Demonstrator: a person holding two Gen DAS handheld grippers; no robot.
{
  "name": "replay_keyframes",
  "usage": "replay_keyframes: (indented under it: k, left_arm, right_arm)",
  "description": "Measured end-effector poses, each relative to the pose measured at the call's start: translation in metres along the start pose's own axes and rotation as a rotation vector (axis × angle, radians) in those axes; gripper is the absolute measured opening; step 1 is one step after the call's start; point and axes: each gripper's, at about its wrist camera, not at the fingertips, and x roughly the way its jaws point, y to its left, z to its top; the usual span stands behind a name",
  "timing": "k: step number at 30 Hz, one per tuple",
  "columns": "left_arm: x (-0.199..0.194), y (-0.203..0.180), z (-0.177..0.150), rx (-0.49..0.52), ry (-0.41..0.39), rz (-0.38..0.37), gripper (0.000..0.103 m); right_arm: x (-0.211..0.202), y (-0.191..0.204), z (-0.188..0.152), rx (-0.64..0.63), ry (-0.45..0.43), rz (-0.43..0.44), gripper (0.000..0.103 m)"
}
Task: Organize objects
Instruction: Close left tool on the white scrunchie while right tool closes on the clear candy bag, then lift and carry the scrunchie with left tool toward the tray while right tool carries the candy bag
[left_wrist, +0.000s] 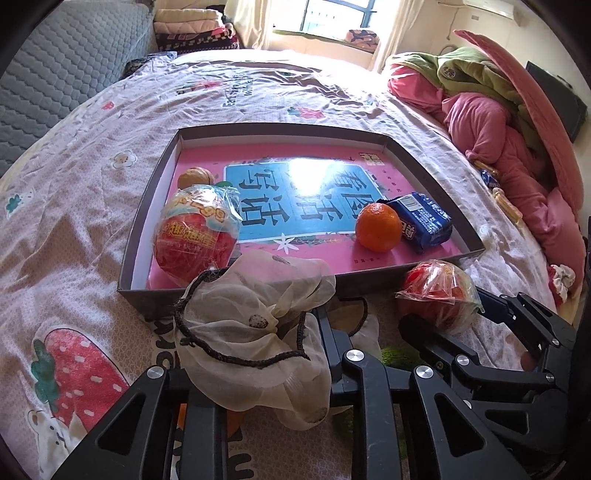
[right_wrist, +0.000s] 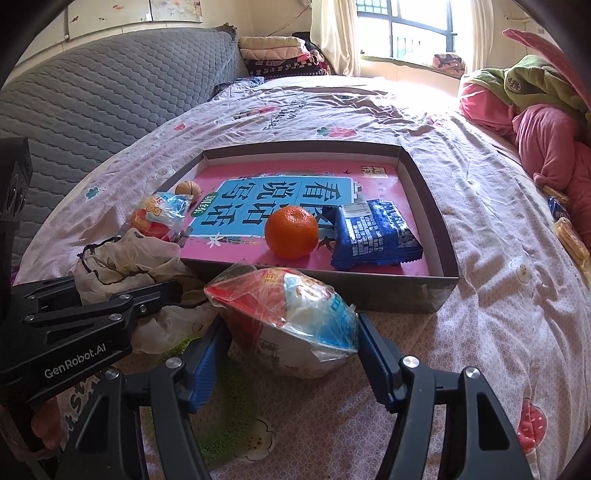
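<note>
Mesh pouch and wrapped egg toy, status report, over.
Left gripper shut on mesh pouch. Right gripper clamped on wrapped egg toy, both short of the tray. Near tray wall in the way.

Shallow box (right_wrist: 439, 291) sits on the bed (right_wrist: 498, 325), a book (right_wrist: 236, 206) flat inside it. In the box: walnut (right_wrist: 188, 189) far left, wrapped toy egg (right_wrist: 159, 216) near left, orange (right_wrist: 291, 231) middle, snack packet (right_wrist: 373, 236) touching the orange's right. Near side, outside the box: mesh pouch (left_wrist: 255, 332) on the left, draped over my left gripper (left_wrist: 258, 354), leaning on the box wall. Second wrapped egg (right_wrist: 291, 321) right of the pouch, just before the box, between my right gripper (right_wrist: 293, 350) fingers. Heaped bedding (right_wrist: 546, 122) far right, sofa (right_wrist: 92, 96) far left.
</note>
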Motion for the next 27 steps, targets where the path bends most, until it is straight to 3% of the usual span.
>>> replay_keyframes:
  k: [27]
  left_arm:
    - [-0.060,-0.009,0.007,0.013,-0.111,0.032,0.021]
  right_arm:
    - [-0.054,0.008,0.014,-0.016,-0.116,-0.010,0.067]
